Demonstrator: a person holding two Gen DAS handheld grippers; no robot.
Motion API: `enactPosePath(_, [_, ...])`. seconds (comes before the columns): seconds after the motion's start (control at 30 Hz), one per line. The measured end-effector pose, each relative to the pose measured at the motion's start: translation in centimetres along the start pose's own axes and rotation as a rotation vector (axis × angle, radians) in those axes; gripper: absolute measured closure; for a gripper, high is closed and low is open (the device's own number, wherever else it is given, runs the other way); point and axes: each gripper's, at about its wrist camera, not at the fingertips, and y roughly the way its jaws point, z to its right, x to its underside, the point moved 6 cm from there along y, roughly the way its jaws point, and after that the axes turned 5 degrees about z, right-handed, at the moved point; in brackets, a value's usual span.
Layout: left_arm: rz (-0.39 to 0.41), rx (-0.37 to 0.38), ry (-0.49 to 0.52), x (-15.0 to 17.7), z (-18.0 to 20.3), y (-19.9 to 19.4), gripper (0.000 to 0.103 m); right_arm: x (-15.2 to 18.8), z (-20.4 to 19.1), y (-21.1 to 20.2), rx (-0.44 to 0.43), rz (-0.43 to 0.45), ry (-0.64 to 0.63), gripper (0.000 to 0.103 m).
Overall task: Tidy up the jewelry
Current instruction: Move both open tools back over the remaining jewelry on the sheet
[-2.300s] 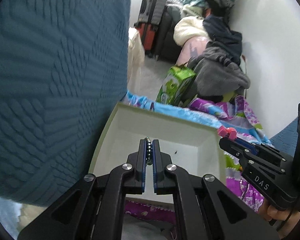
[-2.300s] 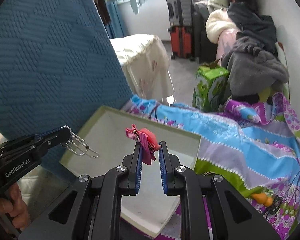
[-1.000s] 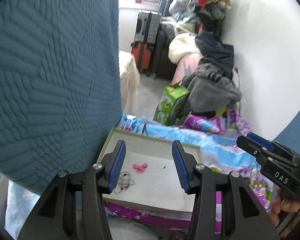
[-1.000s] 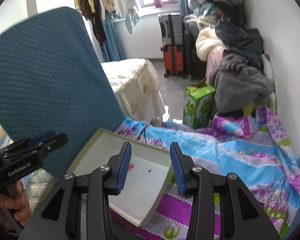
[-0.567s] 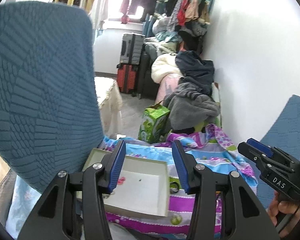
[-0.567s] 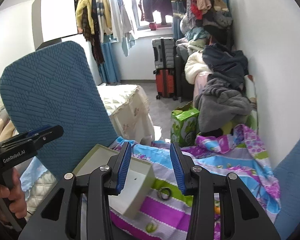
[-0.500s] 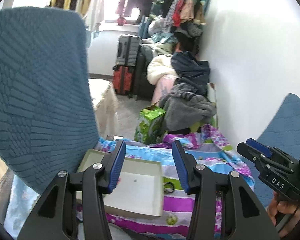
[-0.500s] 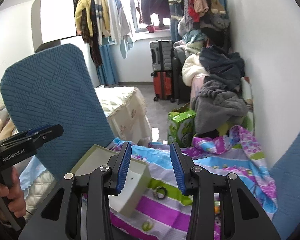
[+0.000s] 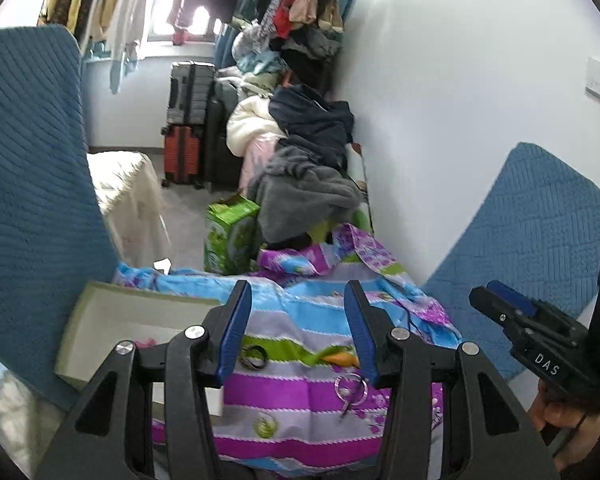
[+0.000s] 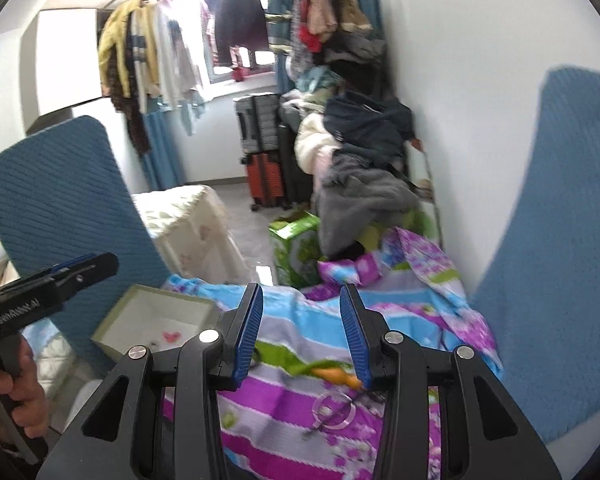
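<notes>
Fingers (image 9: pixel 231 330) of left gripper (image 9: pixel 298 330) and right gripper (image 10: pixel 302 330) spread wide, holding nothing, above striped cloth (image 9: pixel 300 396) with silver ring (image 9: pixel 350 386).

bedsheet (image 9: pixel 300 392): printed cloth | box (image 9: pixel 100 312): matt card | ring (image 9: pixel 350 386): shiny metal

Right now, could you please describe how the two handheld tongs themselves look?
Both tongs are matte black plastic with blue ribbed pads and silver screw heads. The left tongs read "GenRobot.AI" in white on the side; the right tongs read "DAS". Bare hands grip both handles.
</notes>
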Motion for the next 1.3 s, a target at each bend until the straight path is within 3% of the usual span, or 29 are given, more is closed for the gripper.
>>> enactPosePath(0.23, [-0.068,0.062,0.024,3.8,2.9,2.7,0.054,5.0,4.8,-0.5,0.075,-0.018,0.064,0.065])
enactPosePath(0.47, [-0.131,0.101,0.032,7.2,4.6,4.8,0.054,9.4,7.0,-0.5,0.094,-0.065,0.105,0.066])
enactPosePath(1.3, [-0.295,0.142,0.036,13.2,5.7,13.9,0.055,14.6,10.9,6.5,0.095,-0.193,0.164,0.075])
